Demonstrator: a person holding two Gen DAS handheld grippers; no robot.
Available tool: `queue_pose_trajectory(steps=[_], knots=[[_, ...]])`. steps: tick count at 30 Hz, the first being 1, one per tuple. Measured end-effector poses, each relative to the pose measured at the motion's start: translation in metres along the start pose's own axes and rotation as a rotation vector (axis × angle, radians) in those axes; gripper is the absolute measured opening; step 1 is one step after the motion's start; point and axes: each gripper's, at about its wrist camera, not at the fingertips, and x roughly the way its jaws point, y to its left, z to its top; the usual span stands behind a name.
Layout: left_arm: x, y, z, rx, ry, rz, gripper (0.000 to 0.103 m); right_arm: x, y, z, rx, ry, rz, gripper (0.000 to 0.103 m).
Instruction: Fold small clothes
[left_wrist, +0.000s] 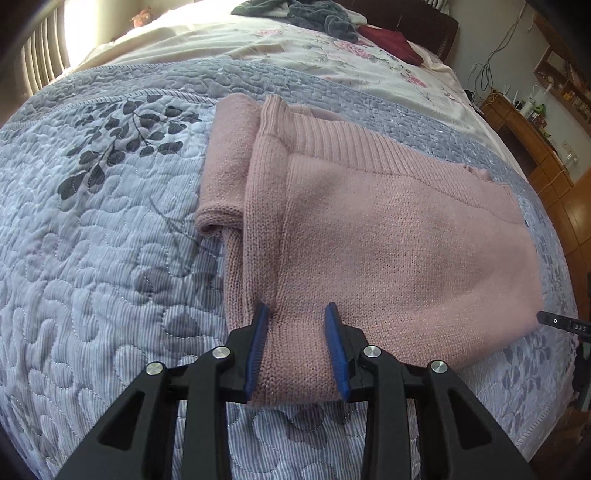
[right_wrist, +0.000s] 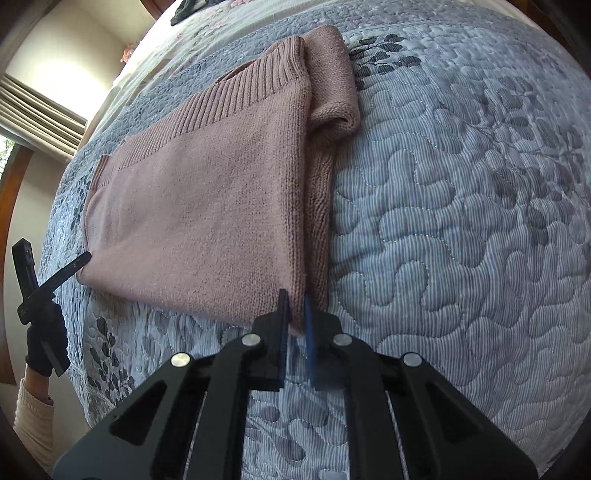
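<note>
On the blue-grey quilted bed (left_wrist: 92, 258) lies the half-folded pink knitted sweater (left_wrist: 388, 229). Left tongs (left_wrist: 297, 314) straddle its near corner, unclosed; right tongs (right_wrist: 295, 301) pinch the other corner. Lift both evenly.

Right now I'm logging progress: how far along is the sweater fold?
Done: the sweater lies folded in a flat rectangle on the quilt. In hand: the left gripper straddles its near corner, open; the right gripper pinches another. Left: the final fold.
</note>
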Motion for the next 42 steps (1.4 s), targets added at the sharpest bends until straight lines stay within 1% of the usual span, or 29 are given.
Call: queue_pose_trajectory(steps=[3, 5, 6, 7, 8, 9, 10, 13, 15, 17, 19, 24, 26, 28, 29, 30, 33, 41, 42], knots=[[0.0, 0.001, -0.001, 0.005, -0.002, -0.001, 0.032, -0.001, -0.002, 0.0, 0.005, 0.001, 0.017, 0.009], [-0.003, -0.002, 0.002, 0.007, 0.003, 0.015, 0.032, -0.008, -0.003, 0.002, 0.004, 0.004, 0.039, 0.012], [-0.006, -0.005, 0.005, 0.005, 0.003, 0.023, 0.032, -0.012, -0.002, 0.006, 0.008, -0.002, 0.051, 0.019], [-0.011, -0.008, 0.008, 0.003, -0.01, 0.019, 0.033, -0.018, -0.002, 0.009, 0.01, -0.018, 0.067, 0.034], [-0.016, -0.013, 0.012, 0.004, -0.031, 0.002, 0.034, -0.025, -0.002, 0.014, 0.008, -0.042, 0.075, 0.041], [-0.021, -0.019, 0.018, 0.011, -0.05, -0.01, 0.04, -0.029, -0.001, 0.021, 0.006, -0.063, 0.077, 0.052], [-0.023, -0.025, 0.023, 0.022, -0.065, -0.015, 0.044, -0.032, -0.002, 0.027, 0.009, -0.078, 0.077, 0.054], [-0.018, -0.045, 0.042, 0.054, -0.071, -0.033, 0.044, -0.03, -0.013, 0.05, 0.063, -0.082, 0.114, 0.054], [-0.008, -0.055, 0.053, 0.066, -0.066, -0.033, 0.044, -0.022, -0.023, 0.063, 0.106, -0.071, 0.145, 0.054], [0.004, -0.062, 0.061, 0.062, -0.051, -0.039, 0.044, -0.012, -0.03, 0.074, 0.13, -0.057, 0.158, 0.054], [0.014, -0.066, 0.066, 0.06, -0.043, -0.047, 0.044, -0.002, -0.035, 0.082, 0.148, -0.043, 0.157, 0.054], [0.04, -0.06, 0.072, 0.036, 0.0, -0.04, 0.044, 0.017, -0.044, 0.093, 0.196, -0.037, 0.213, 0.054], [0.045, -0.056, 0.071, 0.031, 0.003, -0.051, 0.044, 0.02, -0.044, 0.095, 0.197, -0.046, 0.233, 0.049], [0.047, -0.055, 0.07, 0.032, 0.005, -0.057, 0.044, 0.024, -0.046, 0.097, 0.205, -0.042, 0.255, 0.034], [0.047, -0.054, 0.07, 0.035, 0.005, -0.059, 0.044, 0.026, -0.046, 0.098, 0.209, -0.042, 0.261, 0.028], [0.047, -0.054, 0.07, 0.037, 0.005, -0.06, 0.044, 0.028, -0.047, 0.097, 0.211, -0.043, 0.266, 0.026], [0.048, -0.053, 0.07, 0.042, 0.006, -0.062, 0.044, 0.029, -0.048, 0.094, 0.219, -0.054, 0.265, 0.023], [0.051, -0.052, 0.069, 0.039, 0.002, -0.064, 0.044, 0.032, -0.047, 0.092, 0.227, -0.058, 0.255, 0.023], [0.05, -0.051, 0.069, 0.035, 0.002, -0.065, 0.044, 0.031, -0.047, 0.093, 0.233, -0.058, 0.257, 0.021]])
